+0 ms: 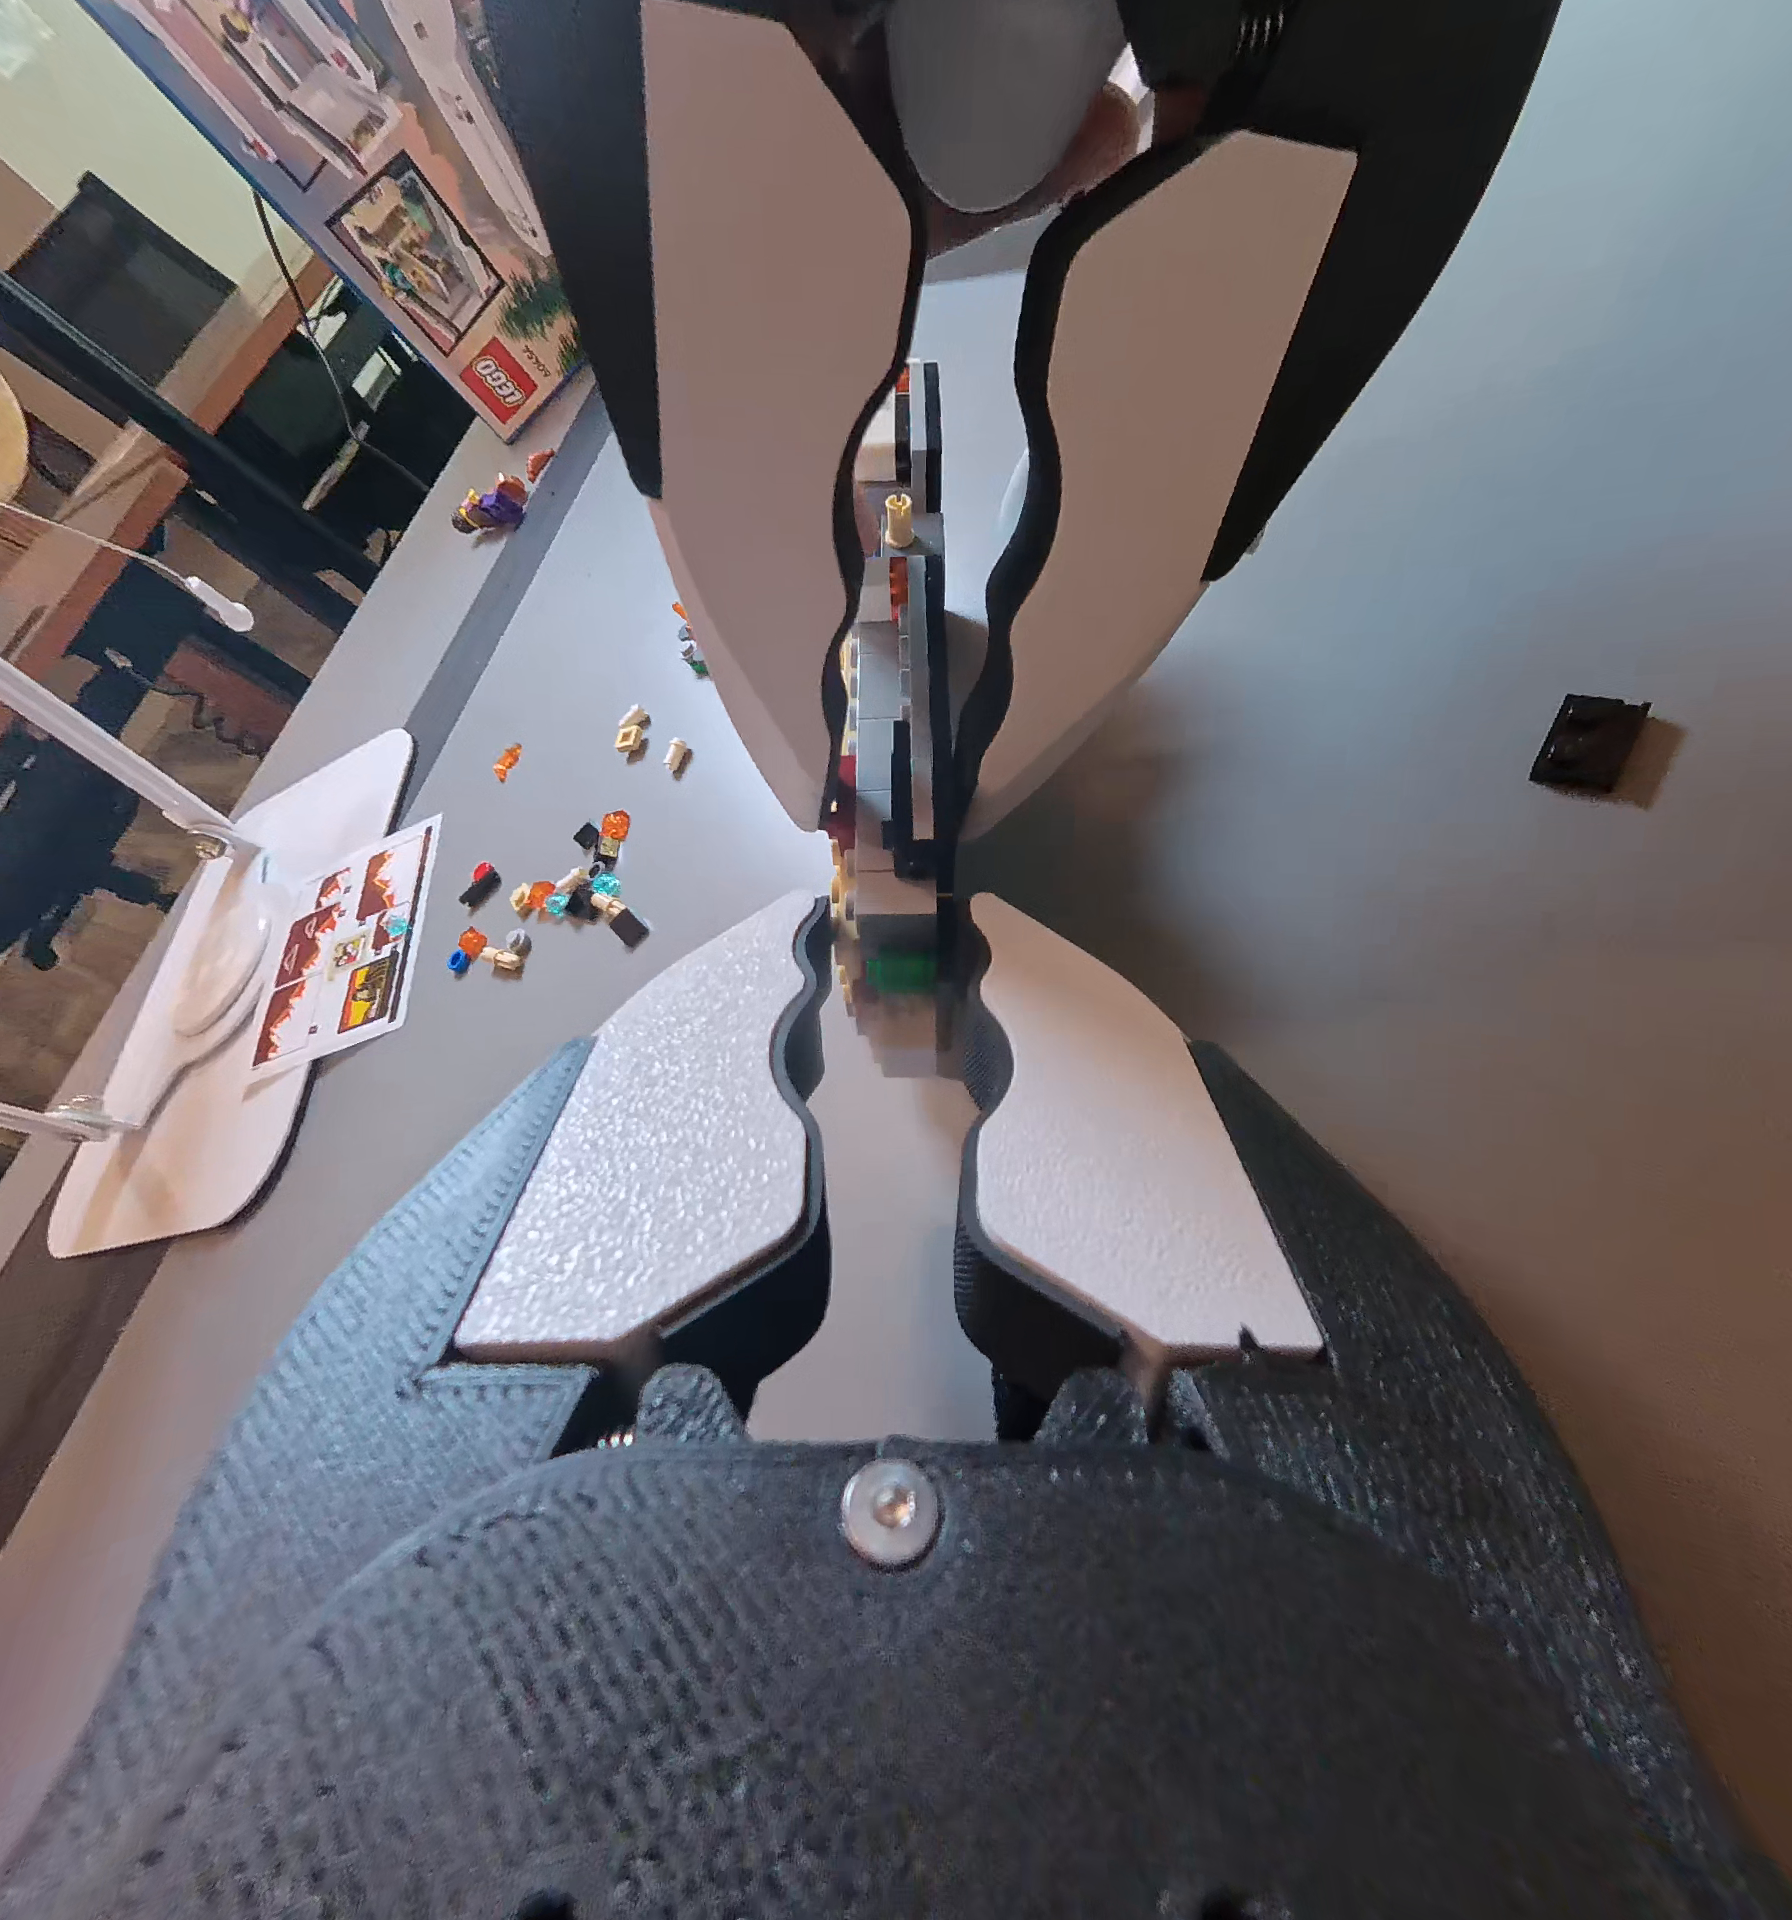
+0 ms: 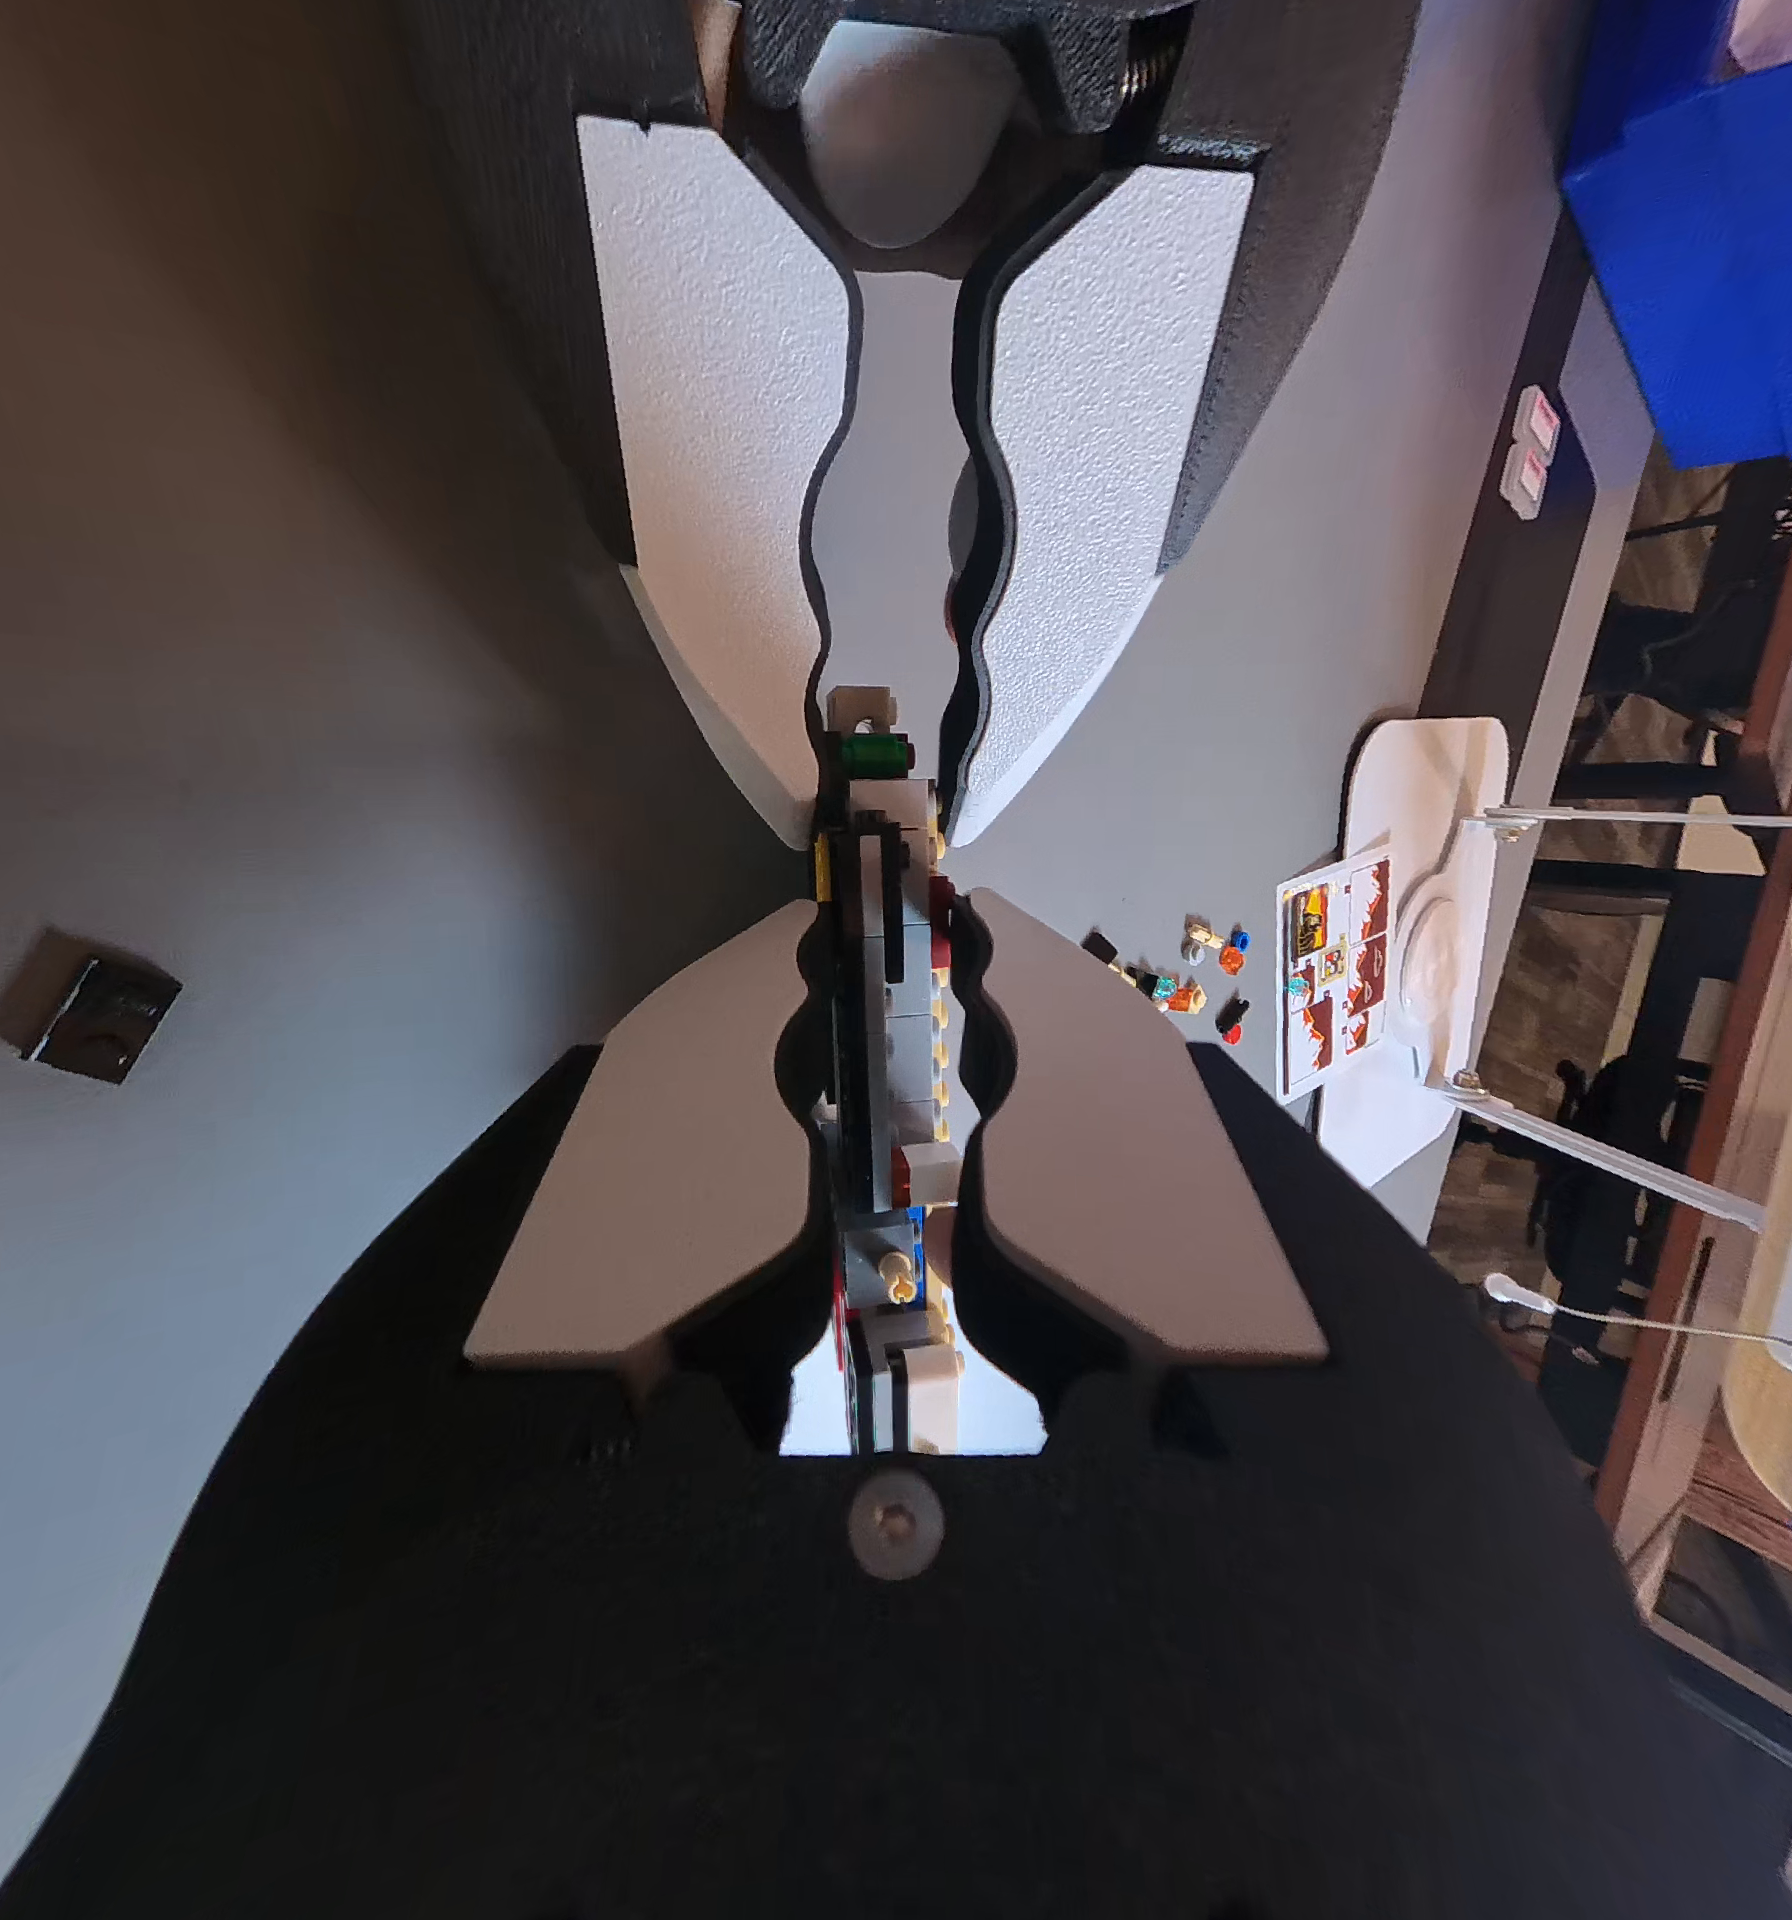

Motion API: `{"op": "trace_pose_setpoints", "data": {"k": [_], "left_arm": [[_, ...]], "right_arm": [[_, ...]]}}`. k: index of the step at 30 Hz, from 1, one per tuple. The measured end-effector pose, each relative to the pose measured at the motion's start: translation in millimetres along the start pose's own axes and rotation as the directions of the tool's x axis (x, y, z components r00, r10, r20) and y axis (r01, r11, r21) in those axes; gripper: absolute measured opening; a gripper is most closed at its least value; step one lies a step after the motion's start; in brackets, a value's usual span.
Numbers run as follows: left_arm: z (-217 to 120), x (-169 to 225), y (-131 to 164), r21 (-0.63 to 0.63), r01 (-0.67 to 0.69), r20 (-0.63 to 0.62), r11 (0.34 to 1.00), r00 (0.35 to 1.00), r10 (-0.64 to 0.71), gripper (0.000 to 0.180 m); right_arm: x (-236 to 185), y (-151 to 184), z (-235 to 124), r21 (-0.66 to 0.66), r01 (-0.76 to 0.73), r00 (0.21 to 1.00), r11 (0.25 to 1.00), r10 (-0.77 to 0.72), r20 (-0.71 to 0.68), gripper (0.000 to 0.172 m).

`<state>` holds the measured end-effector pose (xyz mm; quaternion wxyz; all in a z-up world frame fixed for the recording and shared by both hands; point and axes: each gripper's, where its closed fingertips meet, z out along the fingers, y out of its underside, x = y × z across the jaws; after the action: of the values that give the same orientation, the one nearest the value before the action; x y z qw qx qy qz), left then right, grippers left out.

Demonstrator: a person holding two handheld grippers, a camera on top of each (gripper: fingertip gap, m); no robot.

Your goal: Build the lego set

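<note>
Your left gripper (image 1: 897,904) and right gripper (image 2: 887,904) face each other tip to tip, both pinching the same long brick build (image 1: 897,748), one at each end, pads pressed on its flat sides, above the grey table (image 1: 1391,520). To one side lies open tabletop with only a black plate (image 1: 1588,743). On the other, loose bricks (image 1: 559,894) and a sticker sheet (image 1: 341,945) sit near the table edge, beside a white stand (image 1: 196,1039); a box (image 1: 404,208) stands farther along that edge
</note>
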<state>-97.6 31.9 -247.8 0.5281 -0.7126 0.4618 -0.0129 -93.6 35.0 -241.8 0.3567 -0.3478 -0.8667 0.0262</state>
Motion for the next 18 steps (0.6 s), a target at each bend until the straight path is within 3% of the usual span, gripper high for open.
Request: {"op": "trace_pose_setpoints", "data": {"k": [4, 11, 14, 18], "left_arm": [[-1.3, 1.2, 3.3, -0.007, -0.064, -0.002, 0.998, 0.998, 0.064, 0.022], [-2.5, 5.4, 5.9, -0.032, -0.182, 0.009, 0.983, 0.983, 0.182, 0.023], [-2.5, 8.3, 6.2, -0.042, -0.209, 0.001, 0.977, 0.978, 0.210, 0.025], [-10.8, 16.8, 11.9, -0.062, -0.118, -0.097, 0.991, 0.989, 0.112, 0.040]], "right_arm": [[-4.9, -1.0, -2.8, -0.006, 0.008, 0.998, 1.000, -0.009, -0.061, 0.022], [-16.8, 11.5, -19.7, 0.050, -0.123, 0.987, 0.991, 0.127, -0.099, 0.025], [-20.1, 12.4, -18.5, 0.004, -0.014, 0.982, 1.000, 0.015, -0.188, 0.015], [-28.1, 15.9, -13.7, -0.053, 0.079, 0.975, 0.995, -0.088, -0.202, 0.009]]}}
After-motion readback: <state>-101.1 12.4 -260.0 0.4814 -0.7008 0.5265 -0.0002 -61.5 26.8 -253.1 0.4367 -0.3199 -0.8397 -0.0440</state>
